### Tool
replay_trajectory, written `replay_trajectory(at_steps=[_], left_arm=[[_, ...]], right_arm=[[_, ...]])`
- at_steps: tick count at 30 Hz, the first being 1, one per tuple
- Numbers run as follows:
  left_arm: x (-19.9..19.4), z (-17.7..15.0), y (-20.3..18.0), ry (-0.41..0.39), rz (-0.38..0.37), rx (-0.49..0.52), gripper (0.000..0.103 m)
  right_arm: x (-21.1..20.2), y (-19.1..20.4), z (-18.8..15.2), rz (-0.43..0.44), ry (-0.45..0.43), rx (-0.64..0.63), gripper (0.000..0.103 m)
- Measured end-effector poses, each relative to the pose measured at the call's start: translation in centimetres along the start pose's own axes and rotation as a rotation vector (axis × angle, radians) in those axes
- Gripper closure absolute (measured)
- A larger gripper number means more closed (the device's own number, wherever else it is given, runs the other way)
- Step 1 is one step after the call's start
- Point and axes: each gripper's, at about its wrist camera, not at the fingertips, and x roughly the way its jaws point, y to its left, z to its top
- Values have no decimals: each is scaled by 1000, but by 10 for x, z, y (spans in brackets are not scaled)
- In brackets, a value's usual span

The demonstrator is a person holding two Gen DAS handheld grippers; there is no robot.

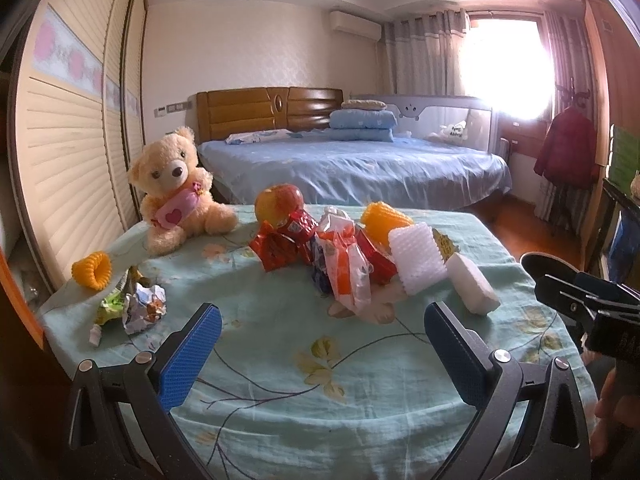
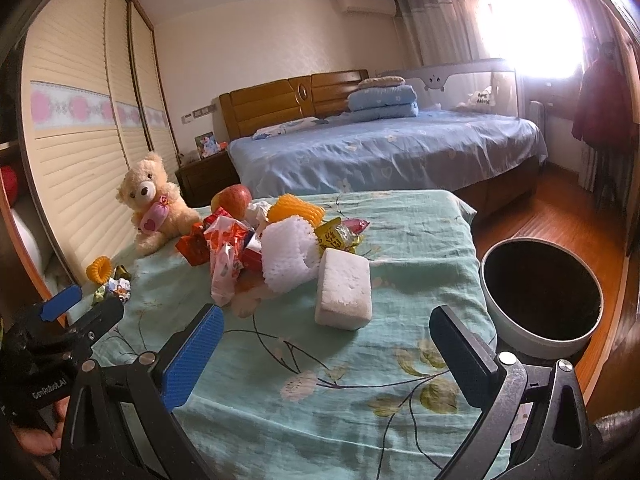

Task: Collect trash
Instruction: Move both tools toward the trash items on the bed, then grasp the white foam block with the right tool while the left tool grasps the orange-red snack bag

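A big bed point(image 1: 352, 164) with a blue sheet stands at the back of the room. In front of it is a table with a green flowered cloth point(image 2: 400, 240). Beside the table, on its right, a round bin point(image 2: 542, 292) with a white wall and a dark inside sits on the wooden floor.

A tan teddy bear point(image 1: 176, 188) sits at the far left of the table and holds a pink pouch with a heart on it. A red and yellow apple point(image 1: 279, 202) stands behind the trash heap.

The trash lies in a heap in the middle of the table. There is a white foam block point(image 2: 343, 294) nearest the front, and a white foam net sleeve point(image 2: 286, 258) touches it. Behind that is an orange foam net point(image 2: 296, 208). There are shiny red wrappers point(image 1: 280, 240), a white and orange plastic bag point(image 1: 348, 268), and a yellow wrapper point(image 2: 334, 236) with red writing too small to read. Off to the left lie a small orange net ring point(image 1: 93, 270) and a crumpled silver wrapper point(image 1: 144, 306).

The left gripper point(image 1: 320, 360) has its blue fingers wide apart with nothing between them, low over the near part of the cloth. The right gripper point(image 2: 326, 364) is spread wide too and holds nothing; the foam block is just in front of it. In the right view, the body of the left gripper bears small white letters that look like "GenRobot.AI".
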Motion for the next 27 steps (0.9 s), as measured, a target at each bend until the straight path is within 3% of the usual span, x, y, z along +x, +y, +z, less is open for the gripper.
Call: replay_trajectory(at_steps=[18, 27], left_arm=[[93, 30, 6, 201, -39, -64, 4], [156, 40, 4, 291, -65, -87, 9]], right_arm=[[60, -26, 4, 37, 189, 97, 1], [97, -37, 10, 46, 281, 128, 18]])
